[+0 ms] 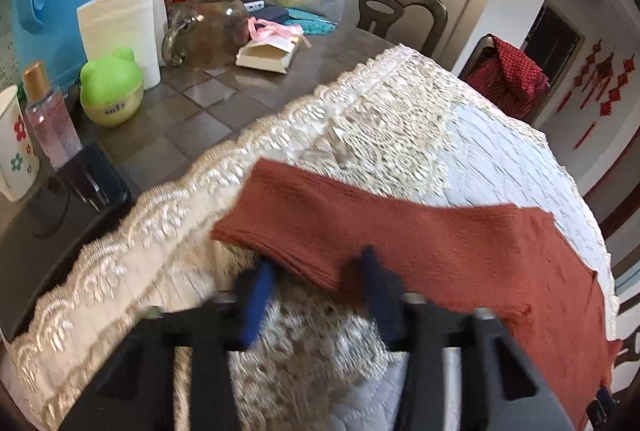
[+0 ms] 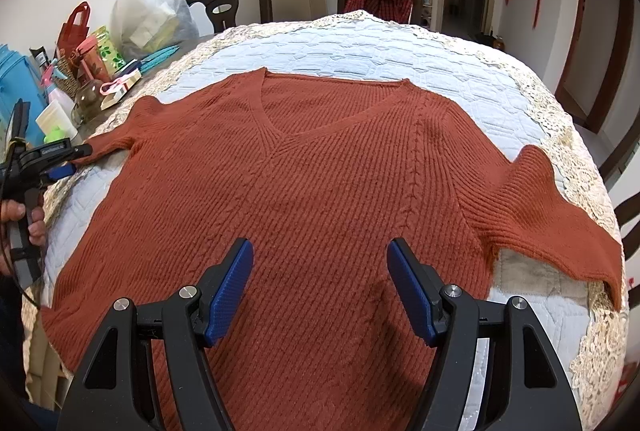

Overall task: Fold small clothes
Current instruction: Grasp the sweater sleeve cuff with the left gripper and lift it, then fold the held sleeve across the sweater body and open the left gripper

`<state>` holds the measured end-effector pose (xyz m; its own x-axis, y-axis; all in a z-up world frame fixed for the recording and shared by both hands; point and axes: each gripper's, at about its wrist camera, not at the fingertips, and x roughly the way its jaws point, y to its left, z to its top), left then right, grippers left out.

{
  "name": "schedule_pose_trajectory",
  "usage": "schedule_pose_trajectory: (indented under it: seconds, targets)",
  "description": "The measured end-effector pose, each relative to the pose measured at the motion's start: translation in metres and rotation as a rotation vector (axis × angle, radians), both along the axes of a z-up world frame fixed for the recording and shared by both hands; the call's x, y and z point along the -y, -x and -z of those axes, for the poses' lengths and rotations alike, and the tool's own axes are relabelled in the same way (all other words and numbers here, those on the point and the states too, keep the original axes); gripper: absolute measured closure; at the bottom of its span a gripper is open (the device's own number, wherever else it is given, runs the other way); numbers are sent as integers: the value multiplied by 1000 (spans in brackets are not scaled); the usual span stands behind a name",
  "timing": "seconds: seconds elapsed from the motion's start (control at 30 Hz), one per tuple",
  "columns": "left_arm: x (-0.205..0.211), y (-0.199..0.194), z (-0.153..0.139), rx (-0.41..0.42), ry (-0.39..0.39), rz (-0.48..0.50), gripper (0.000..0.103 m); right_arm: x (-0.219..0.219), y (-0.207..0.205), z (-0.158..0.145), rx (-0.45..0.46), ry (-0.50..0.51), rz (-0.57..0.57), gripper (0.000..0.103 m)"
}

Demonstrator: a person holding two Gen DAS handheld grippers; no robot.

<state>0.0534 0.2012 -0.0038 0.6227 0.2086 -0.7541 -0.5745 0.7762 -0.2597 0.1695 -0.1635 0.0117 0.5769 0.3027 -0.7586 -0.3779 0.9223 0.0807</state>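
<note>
Spread flat, a rust-red knit sweater (image 2: 320, 171) fills the centre of the right wrist view, lying front-up on a quilted, lace-edged cloth (image 2: 360, 43) over the worktop.

Low in that frame, the right claw (image 2: 320, 285) hangs above the sweater's lower body with its blue pads wide apart and nothing between them. At the left edge of the same view, the left claw (image 2: 76, 159) sits at the end of the sweater's sleeve; in its own blurred view, the left claw (image 1: 316, 287) has its blue fingers spread, one on either side of the sleeve cuff (image 1: 280, 219), and whether they grip the cuff cannot be told. Bottles, a glass jar (image 1: 208, 29) and a green frog-shaped tub (image 1: 112, 87) crowd the upper left there.
</note>
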Motion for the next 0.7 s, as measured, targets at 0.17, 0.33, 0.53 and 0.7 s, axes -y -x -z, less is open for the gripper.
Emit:
schedule_pose_trajectory:
  seconds: [0.17, 0.33, 0.53, 0.7]
  targets:
    - [-1, -6, -13, 47, 14, 46, 95, 2, 0, -1, 4, -9, 1, 33]
    - [28, -13, -57, 189, 5, 194, 95, 8, 2, -2, 1, -30, 14, 33]
    - [108, -37, -95, 321, 14, 488, 95, 13, 4, -5, 9, -54, 30, 33]
    - [181, -65, -76, 285, 80, 734, 95, 18, 6, -6, 4, -66, 46, 33]
